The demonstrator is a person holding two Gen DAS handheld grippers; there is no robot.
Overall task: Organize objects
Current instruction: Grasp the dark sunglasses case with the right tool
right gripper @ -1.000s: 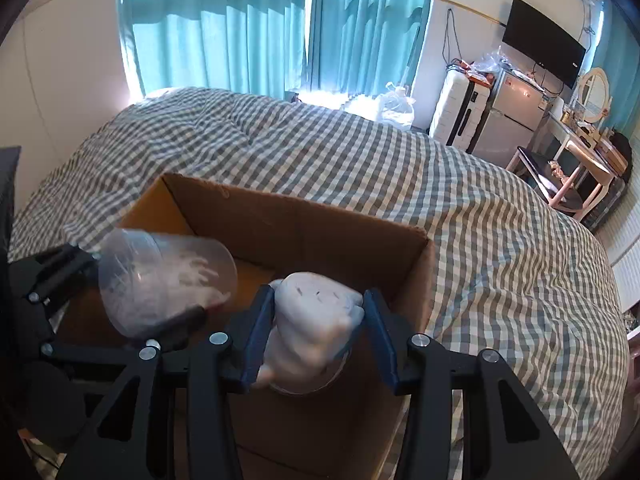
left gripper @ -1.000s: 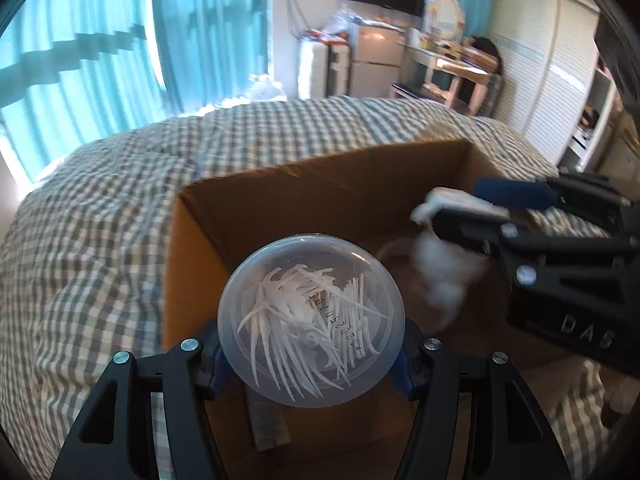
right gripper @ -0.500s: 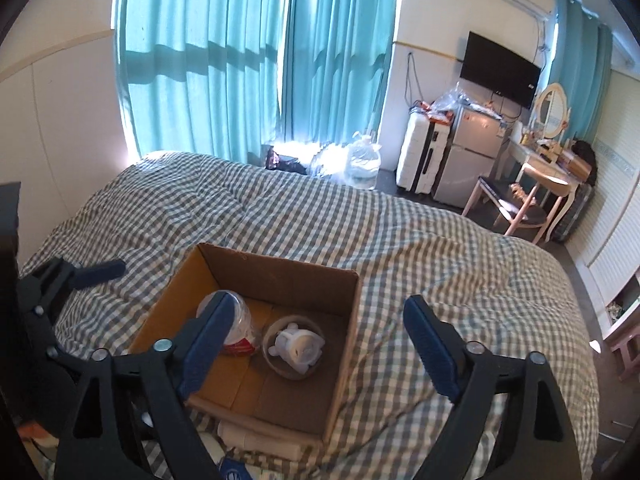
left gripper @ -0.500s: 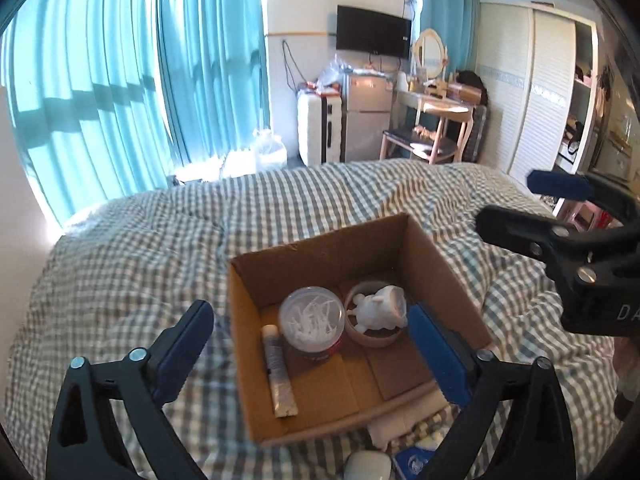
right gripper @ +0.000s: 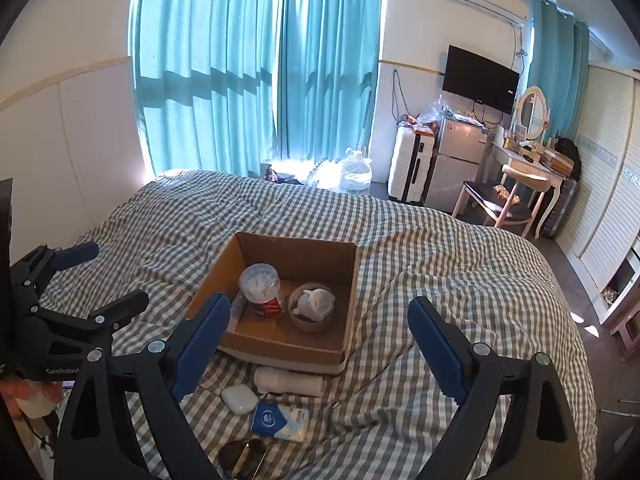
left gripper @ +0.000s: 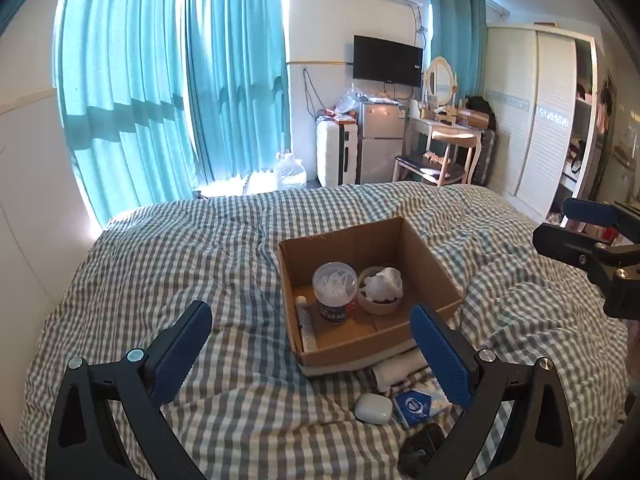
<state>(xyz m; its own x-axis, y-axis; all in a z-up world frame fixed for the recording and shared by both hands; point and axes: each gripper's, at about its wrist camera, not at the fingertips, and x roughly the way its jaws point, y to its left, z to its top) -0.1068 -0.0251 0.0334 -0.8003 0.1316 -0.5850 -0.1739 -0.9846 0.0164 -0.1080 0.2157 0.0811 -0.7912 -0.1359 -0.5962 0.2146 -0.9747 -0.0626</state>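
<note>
Left wrist view: left gripper (left gripper: 310, 344) & right gripper (right gripper: 318, 338) both spread, empty, above cardboard box (left gripper: 436, 276) w/ floss-pick jar (left gripper: 335, 288), figurine bowl (left gripper: 380, 294).

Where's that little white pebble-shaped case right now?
The white case lies on the checked bedspread just outside the cardboard box, near its front, beside the blue tissue pack.

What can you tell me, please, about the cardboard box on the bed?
The box is plain brown cardboard, open-topped, with straight walls, resting level on the checked quilt. Inside stand a clear tub of white picks and a round bowl holding a white figure; a tube lies along one wall. A white roll lies against its near side. Neither gripper touches it.
</note>
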